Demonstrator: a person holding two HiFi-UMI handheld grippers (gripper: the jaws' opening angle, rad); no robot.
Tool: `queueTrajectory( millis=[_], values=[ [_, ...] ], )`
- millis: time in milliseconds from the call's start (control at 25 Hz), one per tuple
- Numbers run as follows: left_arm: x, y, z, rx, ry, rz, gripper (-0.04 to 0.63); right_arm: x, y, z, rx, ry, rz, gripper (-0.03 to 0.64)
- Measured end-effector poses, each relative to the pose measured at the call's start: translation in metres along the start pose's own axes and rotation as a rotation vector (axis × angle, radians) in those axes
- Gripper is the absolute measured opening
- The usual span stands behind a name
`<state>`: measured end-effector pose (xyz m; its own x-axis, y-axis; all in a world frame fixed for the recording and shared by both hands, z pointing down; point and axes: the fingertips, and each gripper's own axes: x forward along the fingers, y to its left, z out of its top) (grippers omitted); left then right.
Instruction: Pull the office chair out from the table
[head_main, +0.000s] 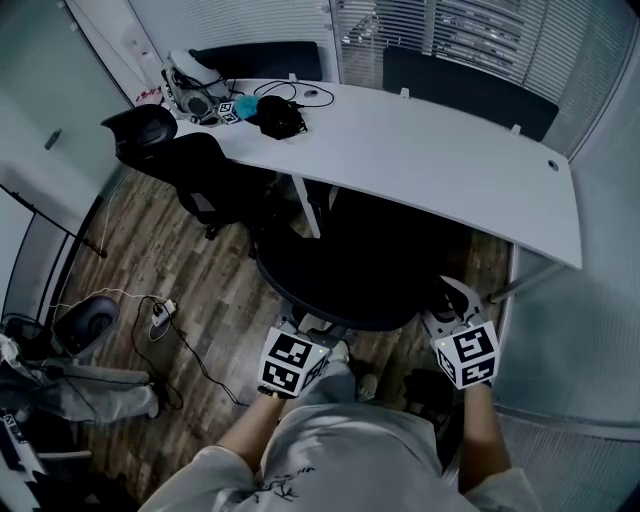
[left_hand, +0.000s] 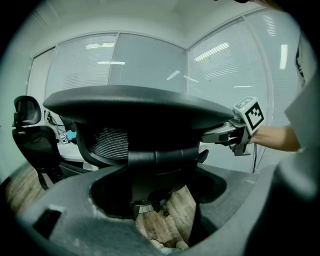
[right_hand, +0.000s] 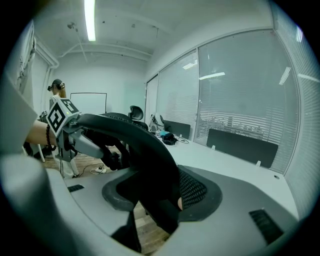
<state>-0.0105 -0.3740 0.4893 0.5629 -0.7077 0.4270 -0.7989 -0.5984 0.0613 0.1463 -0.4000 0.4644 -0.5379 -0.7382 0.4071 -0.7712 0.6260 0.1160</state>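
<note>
Left gripper (head_main: 300, 328) and right gripper (head_main: 452, 303), each clamped on office chair (head_main: 340, 272) back, at white table (head_main: 430, 160)

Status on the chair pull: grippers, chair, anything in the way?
Both shut on office chair backrest rim: left gripper, right gripper. Chair tucked against the table. Off to the left, second chair and floor cable, likely clear of the pull path.

Two office chairs (head_main: 345, 285) (head_main: 185, 165), one white table (head_main: 450, 170), two tools (head_main: 303, 328) (head_main: 452, 303)

The office chair (head_main: 340, 285) has a matt plastic rim and woven mesh; the table (head_main: 430, 150) is smooth, the floor (head_main: 190, 290) wood-grained.
</note>
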Motion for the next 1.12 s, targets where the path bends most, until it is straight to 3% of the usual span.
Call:
queueTrajectory(
  millis=[1120],
  values=[
    [-0.048, -0.037, -0.022, -0.009, -0.017, 0.016, 0.321, -0.048, 0.041, -0.015, 0.019, -0.014, 0.009, 0.189]
  ],
)
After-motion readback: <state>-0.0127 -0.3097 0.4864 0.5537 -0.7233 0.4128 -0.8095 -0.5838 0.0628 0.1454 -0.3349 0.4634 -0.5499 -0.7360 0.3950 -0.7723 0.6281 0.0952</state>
